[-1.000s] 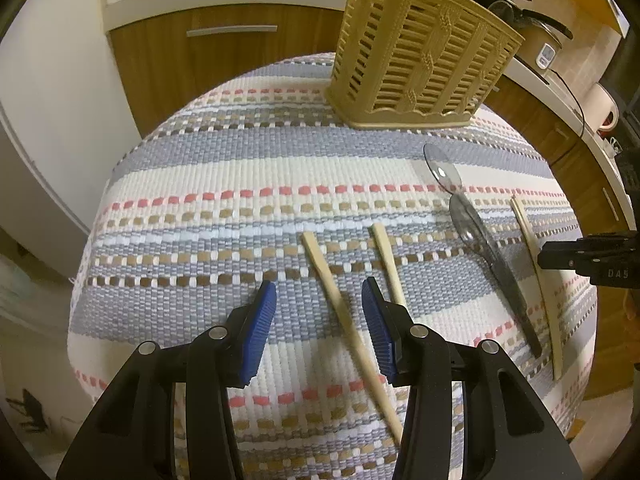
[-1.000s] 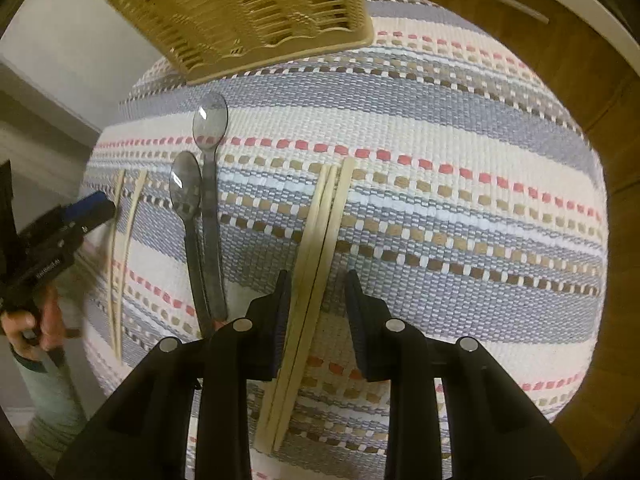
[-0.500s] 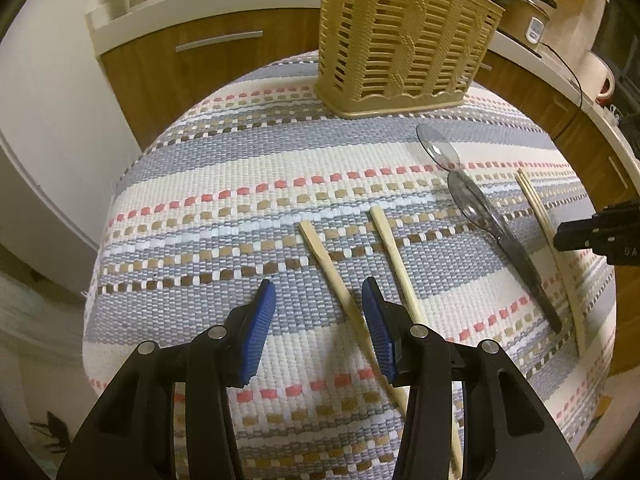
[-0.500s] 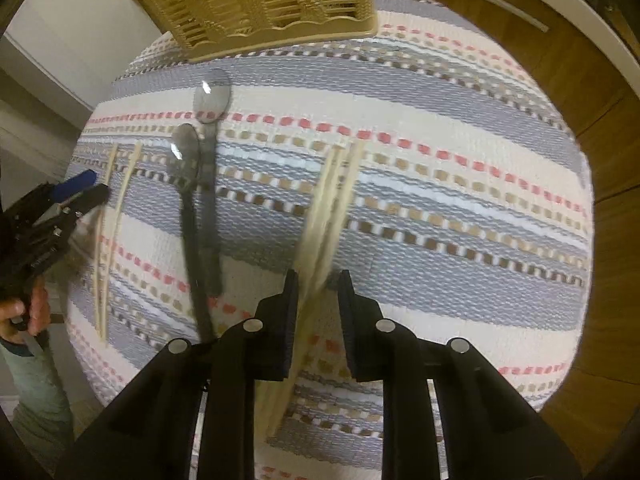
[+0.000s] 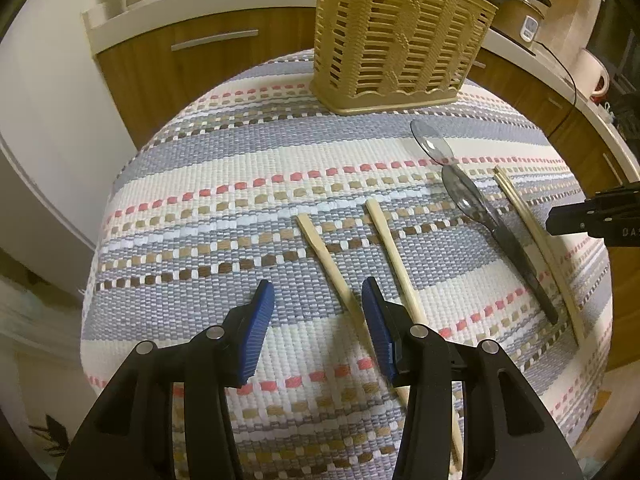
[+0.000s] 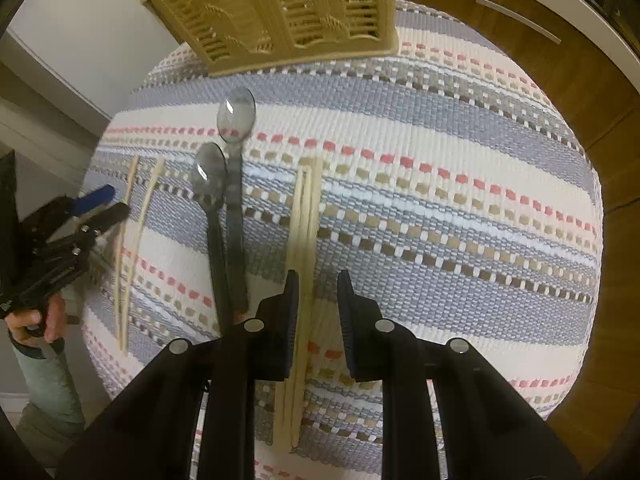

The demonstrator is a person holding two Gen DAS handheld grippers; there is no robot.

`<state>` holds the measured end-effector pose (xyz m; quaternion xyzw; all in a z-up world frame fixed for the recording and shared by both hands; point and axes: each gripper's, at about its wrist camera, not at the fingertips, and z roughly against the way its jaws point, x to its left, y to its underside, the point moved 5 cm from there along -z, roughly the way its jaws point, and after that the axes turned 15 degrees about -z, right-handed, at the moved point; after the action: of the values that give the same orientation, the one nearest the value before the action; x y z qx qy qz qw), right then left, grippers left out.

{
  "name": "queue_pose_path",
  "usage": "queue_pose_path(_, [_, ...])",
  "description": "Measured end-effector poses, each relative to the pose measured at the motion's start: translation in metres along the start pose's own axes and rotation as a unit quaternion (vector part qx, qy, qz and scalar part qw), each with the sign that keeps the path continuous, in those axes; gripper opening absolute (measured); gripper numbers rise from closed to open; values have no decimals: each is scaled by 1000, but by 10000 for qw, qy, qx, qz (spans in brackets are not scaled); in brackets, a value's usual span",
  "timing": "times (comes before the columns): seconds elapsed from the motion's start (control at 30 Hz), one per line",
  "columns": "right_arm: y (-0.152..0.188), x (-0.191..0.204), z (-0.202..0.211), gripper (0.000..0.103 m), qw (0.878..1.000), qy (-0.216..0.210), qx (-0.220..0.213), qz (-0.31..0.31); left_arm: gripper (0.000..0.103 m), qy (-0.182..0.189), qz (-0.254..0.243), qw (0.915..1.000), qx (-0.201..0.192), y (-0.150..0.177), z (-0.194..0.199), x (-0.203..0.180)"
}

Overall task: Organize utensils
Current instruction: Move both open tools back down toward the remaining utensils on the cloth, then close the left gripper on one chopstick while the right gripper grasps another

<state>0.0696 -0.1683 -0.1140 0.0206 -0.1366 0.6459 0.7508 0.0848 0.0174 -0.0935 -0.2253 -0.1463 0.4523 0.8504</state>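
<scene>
Right tongs [image 6: 318, 312] have narrowed a bit since a second ago and are now straddling the bundle of chopsticks [image 6: 305, 216] on the right side of the table. From my feed I can't tell if the pads are actually pressing on them yet. Between the earlier frame and now the bundle looks like it has shifted slightly, more upright in my view.

Left tongs [image 5: 316, 320] are half open with nothing gripped, same gap as before. They hover over the striped cloth [image 5: 248, 160], with 1 loose chopstick [image 5: 332, 268] running between the pads and a second chopstick [image 5: 394, 256] passing just outside the right pad. The view has rolled a little, so the basket [image 5: 396, 36] sits more upright at the far edge.

2 spoons [image 6: 224, 208] lie side by side between the 2 chopstick groups, handles toward me.
</scene>
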Motion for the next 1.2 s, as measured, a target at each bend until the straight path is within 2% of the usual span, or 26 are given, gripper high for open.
queue_pose_path(0.17, [2, 5, -11, 15, 9999, 63, 76, 78, 44, -12, -58, 10000, -16, 1, 0, -2])
queue_pose_path(0.27, [3, 4, -13, 7, 9993, 287, 85, 241, 44, 43, -29, 10000, -31, 2, 2, -1])
queue_pose_path(0.4, [7, 9, -14, 7, 9986, 363, 166, 348, 44, 77, -27, 10000, 0, 2, 1, 0])
queue_pose_path(0.6, [7, 18, -23, 7, 9947, 696, 523, 551, 44, 133, -288, 9978, 578, -3, -2, -5])
queue_pose_path(0.77, [5, 21, -27, 7, 9923, 735, 714, 699, 44, 46, -535, 9933, 1019, -12, -9, -10])
queue_pose_path(0.97, [6, 25, -27, 6, 9900, 775, 570, 1035, 22, 98, -890, 9842, 1525, -17, -10, -31])
queue_pose_path(1.03, [20, 20, -23, 6, 9895, 709, 483, 1162, 14, 72, -1010, 9816, 1617, -18, -10, -40])
queue_pose_path(1.1, [22, 20, -22, 6, 9899, 652, 399, 1191, 9, 45, -1035, 9813, 1625, -19, -10, -45])
queue_pose_path(1.2, [27, 18, -18, 4, 9915, 443, 303, 1182, 4, 4, -927, 9856, 1414, -21, -8, -50])
